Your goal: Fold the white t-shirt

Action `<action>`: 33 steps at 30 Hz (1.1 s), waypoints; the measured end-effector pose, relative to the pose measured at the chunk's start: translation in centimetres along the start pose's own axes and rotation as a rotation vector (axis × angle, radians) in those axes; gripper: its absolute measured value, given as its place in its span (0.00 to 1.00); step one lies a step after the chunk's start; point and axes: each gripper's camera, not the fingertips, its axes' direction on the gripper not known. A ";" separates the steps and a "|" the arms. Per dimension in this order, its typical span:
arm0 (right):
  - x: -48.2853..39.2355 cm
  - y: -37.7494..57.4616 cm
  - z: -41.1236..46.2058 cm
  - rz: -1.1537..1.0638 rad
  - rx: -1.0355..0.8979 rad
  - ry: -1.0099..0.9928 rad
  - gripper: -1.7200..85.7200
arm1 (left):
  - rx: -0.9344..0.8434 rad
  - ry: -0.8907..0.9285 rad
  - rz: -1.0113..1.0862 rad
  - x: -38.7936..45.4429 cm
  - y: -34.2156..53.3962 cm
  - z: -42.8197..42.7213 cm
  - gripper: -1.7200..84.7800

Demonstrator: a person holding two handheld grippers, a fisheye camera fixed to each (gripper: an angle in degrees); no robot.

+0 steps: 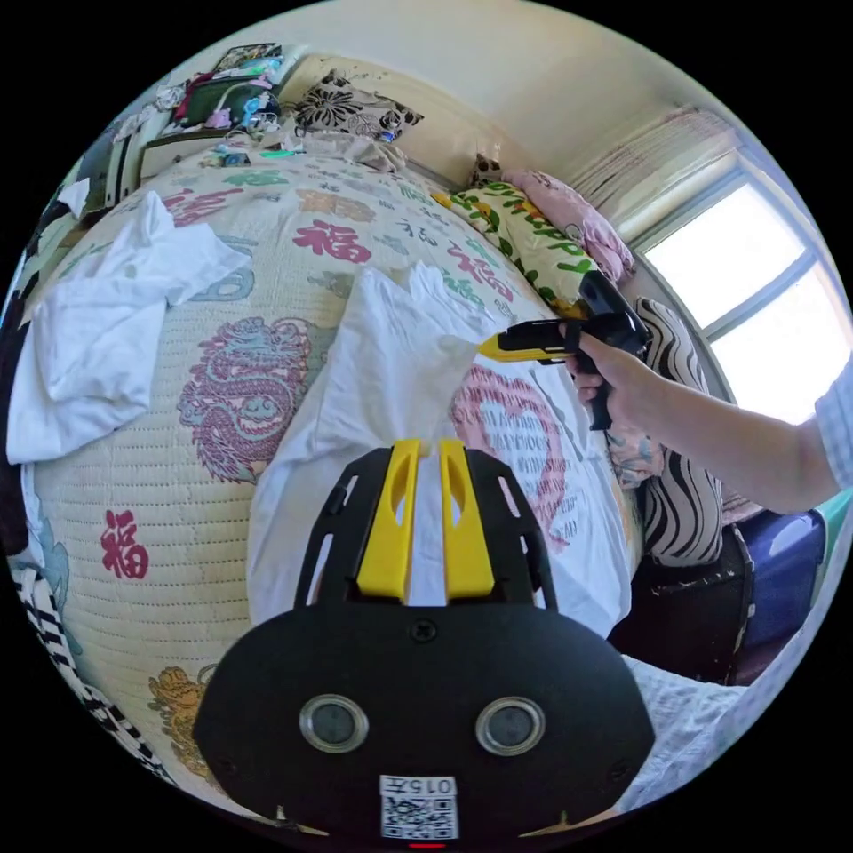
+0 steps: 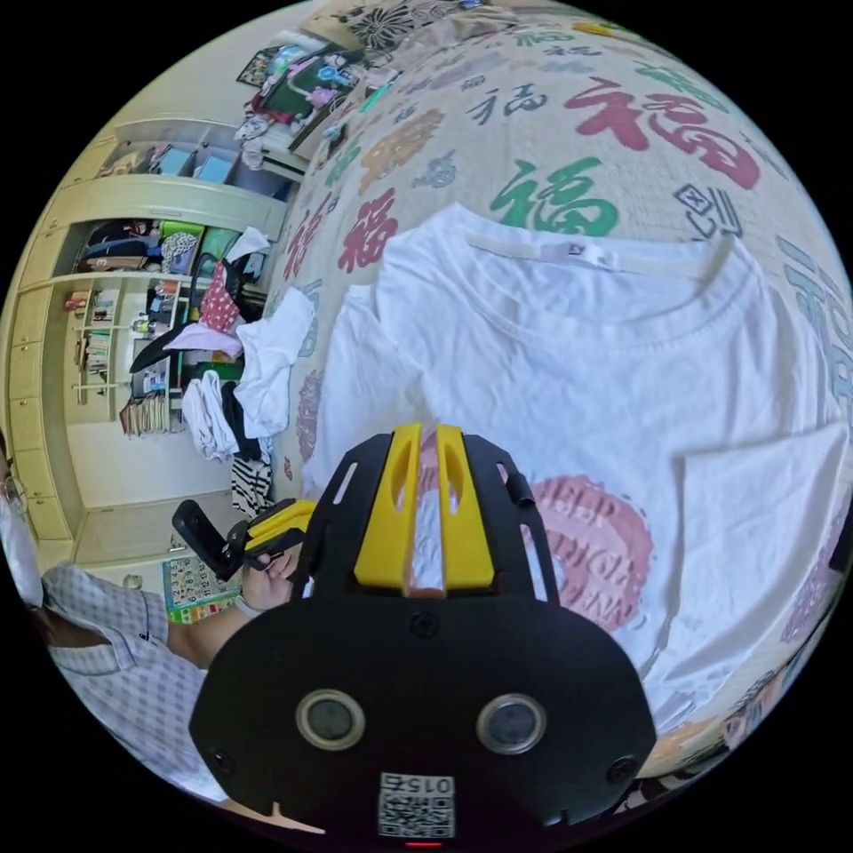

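Note:
The white t-shirt (image 1: 391, 373) with a round pink print lies on the patterned bed quilt (image 1: 258, 258). My left gripper (image 1: 426, 444) is shut on its near edge, white cloth pinched between the yellow jaws. Further along the same side, the right gripper (image 1: 487, 346), held by a hand, pinches a raised fold. In the right gripper view the t-shirt (image 2: 569, 355) lies front up, collar (image 2: 577, 253) at the far side, one sleeve (image 2: 755, 524) folded inward. My right gripper (image 2: 427, 433) is shut on cloth beside the print. The left gripper (image 2: 289, 522) sits low at the left, its tips hidden.
A second crumpled white garment (image 1: 98, 329) lies on the quilt to the left. Pillows (image 1: 533, 231) line the far bed edge below a window (image 1: 755, 293). Striped cushions (image 1: 684, 480) stand beside the bed. Shelves (image 2: 133, 302) and hanging clothes (image 2: 222, 391) lie beyond the bed's side.

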 end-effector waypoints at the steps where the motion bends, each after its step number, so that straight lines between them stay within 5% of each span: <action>1: 0.2 0.0 -0.3 0.002 0.010 0.005 0.07 | -0.007 0.019 0.027 0.3 -0.1 -0.3 0.08; 8: -2.5 -3.0 -0.6 -0.204 0.034 -0.031 0.08 | 0.079 -0.037 0.054 0.2 -3.3 -2.1 0.08; 13: -1.5 -4.9 3.2 -0.157 -0.127 0.079 0.04 | -0.138 -0.076 0.057 -1.2 -4.4 2.7 0.07; 16: 0.4 -4.3 2.0 -0.072 -0.127 -0.015 0.03 | -0.150 -0.020 0.055 -1.3 -4.3 2.1 0.07; 22: -3.7 -8.4 -1.6 -0.243 -0.083 -0.045 0.14 | 0.070 -0.027 -0.105 -4.2 -4.5 -3.1 0.10; 26: -6.7 -14.2 1.1 -0.303 -0.239 0.007 0.17 | 0.031 0.047 -0.204 -7.2 -5.7 -1.5 0.12; 30: -7.3 -16.5 4.2 -0.254 -0.459 -0.009 0.05 | -0.042 0.039 -0.158 -7.2 -6.6 0.3 0.07; 33: -8.0 -16.7 2.8 -0.257 -0.376 0.018 0.04 | -0.005 0.069 -0.181 -7.6 -6.6 -0.1 0.03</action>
